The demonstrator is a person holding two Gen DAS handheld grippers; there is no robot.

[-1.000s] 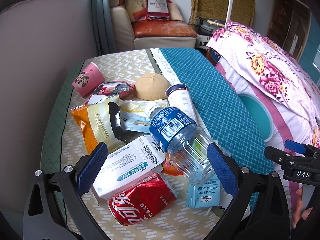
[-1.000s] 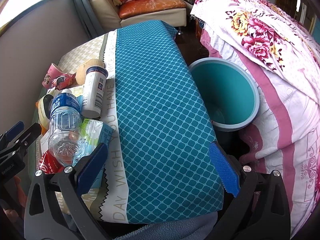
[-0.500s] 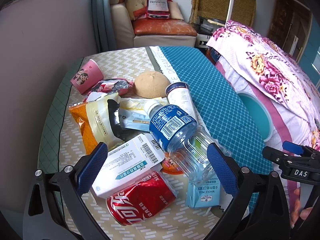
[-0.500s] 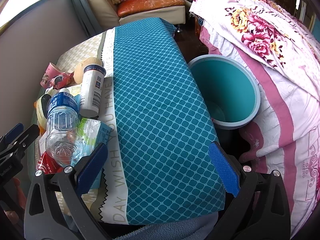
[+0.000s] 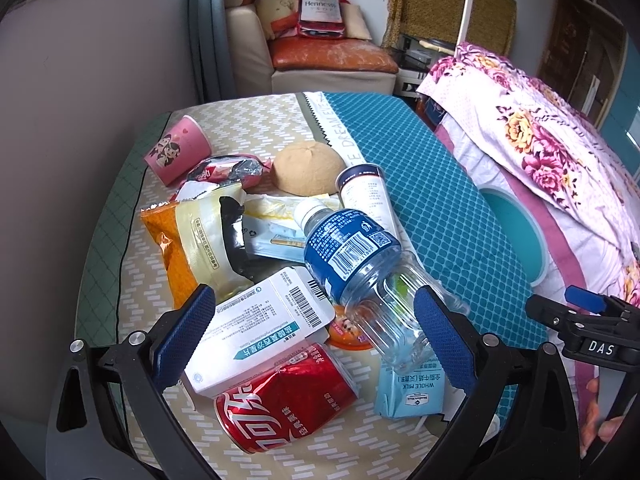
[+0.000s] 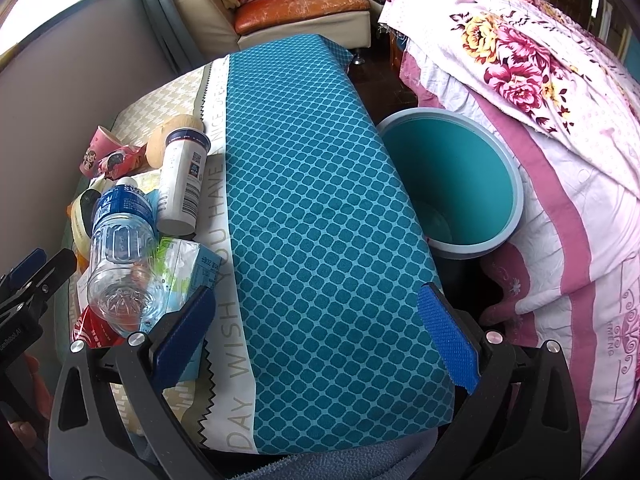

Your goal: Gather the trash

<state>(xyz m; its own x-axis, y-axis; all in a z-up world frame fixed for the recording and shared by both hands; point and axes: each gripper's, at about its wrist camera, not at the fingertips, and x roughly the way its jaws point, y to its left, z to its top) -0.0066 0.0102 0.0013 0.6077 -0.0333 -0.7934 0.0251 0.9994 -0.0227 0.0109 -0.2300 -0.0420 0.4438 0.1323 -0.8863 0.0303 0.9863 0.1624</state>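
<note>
Several trash items (image 5: 280,320) between left tool (image 5: 316,328) fingers

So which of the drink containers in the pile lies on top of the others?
The clear plastic water bottle with the blue label; it lies across the white carton, with the red can below.

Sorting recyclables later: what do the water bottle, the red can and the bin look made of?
Water bottle: clear thin plastic, ribbed, glossy blue label. Red can: probably aluminium, shiny printed skin, slightly dented. Bin: likely moulded plastic, smooth matte teal inside with a paler rim.
</note>
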